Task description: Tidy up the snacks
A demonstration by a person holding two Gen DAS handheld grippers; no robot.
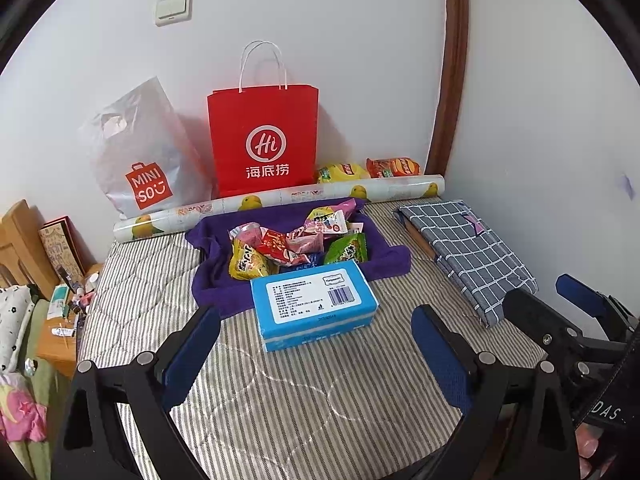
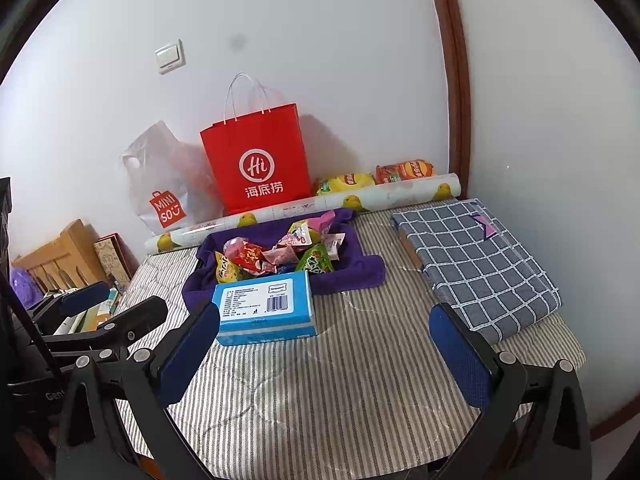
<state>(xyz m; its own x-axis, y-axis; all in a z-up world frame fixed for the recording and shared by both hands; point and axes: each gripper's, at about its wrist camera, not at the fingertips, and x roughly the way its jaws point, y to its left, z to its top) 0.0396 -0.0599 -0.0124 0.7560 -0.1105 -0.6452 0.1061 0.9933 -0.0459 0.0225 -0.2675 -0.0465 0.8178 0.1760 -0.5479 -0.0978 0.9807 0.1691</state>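
Several small snack packets (image 1: 296, 244) (image 2: 280, 256) lie heaped on a purple cloth (image 1: 212, 276) (image 2: 352, 276) on the striped bed surface. In front of the heap sits a blue box (image 1: 312, 304) (image 2: 264, 304). A red paper bag (image 1: 264, 140) (image 2: 256, 160) stands against the wall, with a yellow chip bag (image 1: 344, 173) (image 2: 348, 183) and an orange chip bag (image 1: 394, 167) (image 2: 406, 171) to its right. My left gripper (image 1: 316, 356) (image 2: 134, 296) is open and empty just short of the box. My right gripper (image 2: 324, 360) (image 1: 534, 290) is open and empty beside it.
A white plastic shopping bag (image 1: 140, 152) leans left of the red bag. A duck-patterned roll (image 1: 280, 200) lies along the back. A folded checked cloth (image 1: 468, 252) covers the right side. A cluttered wooden bedside stand (image 1: 60, 340) sits beyond the left edge.
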